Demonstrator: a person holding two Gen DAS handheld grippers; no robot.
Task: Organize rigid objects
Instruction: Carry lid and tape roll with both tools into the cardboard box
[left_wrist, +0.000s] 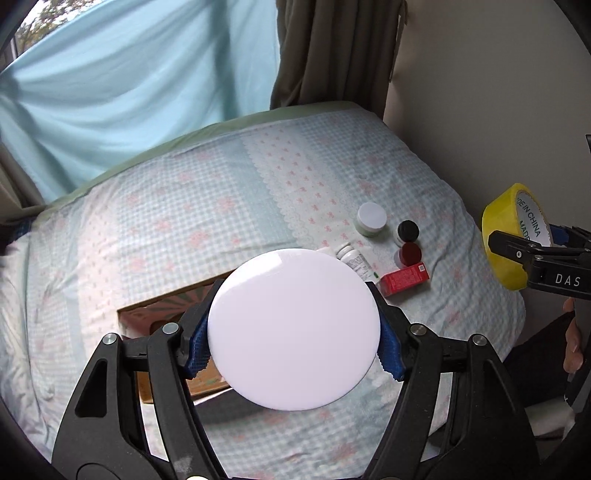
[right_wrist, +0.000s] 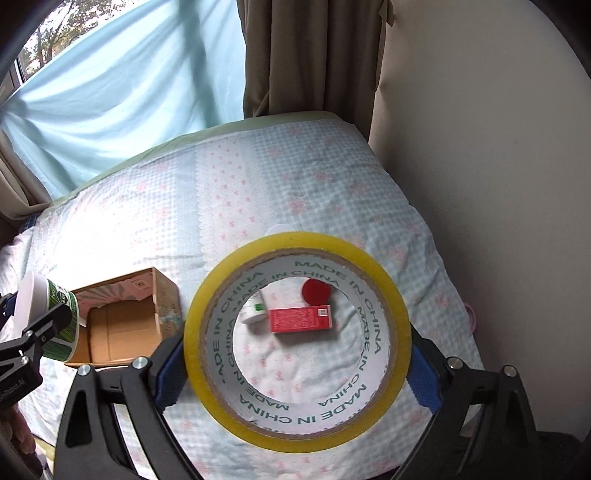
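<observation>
My left gripper (left_wrist: 293, 332) is shut on a white-lidded round tub (left_wrist: 293, 328), held above the bed; its green-patterned side shows in the right wrist view (right_wrist: 55, 325). My right gripper (right_wrist: 297, 343) is shut on a yellow tape roll (right_wrist: 391, 295), also seen at the right edge of the left wrist view (left_wrist: 496, 221). An open cardboard box (right_wrist: 122, 332) lies on the bed, partly hidden behind the tub in the left wrist view (left_wrist: 155, 314). A red box (left_wrist: 404, 278), a white bottle (left_wrist: 356, 260), a red-capped jar (left_wrist: 408, 253), a black-capped jar (left_wrist: 407, 229) and a white-lidded jar (left_wrist: 371, 218) lie together on the bed.
The bed (left_wrist: 184, 221) has a pale checked cover. A wall (right_wrist: 480, 147) runs along its right side. A light blue curtain (left_wrist: 129, 92) and a brown curtain (left_wrist: 332, 51) hang behind it. The person's hand (left_wrist: 574, 339) shows at the right.
</observation>
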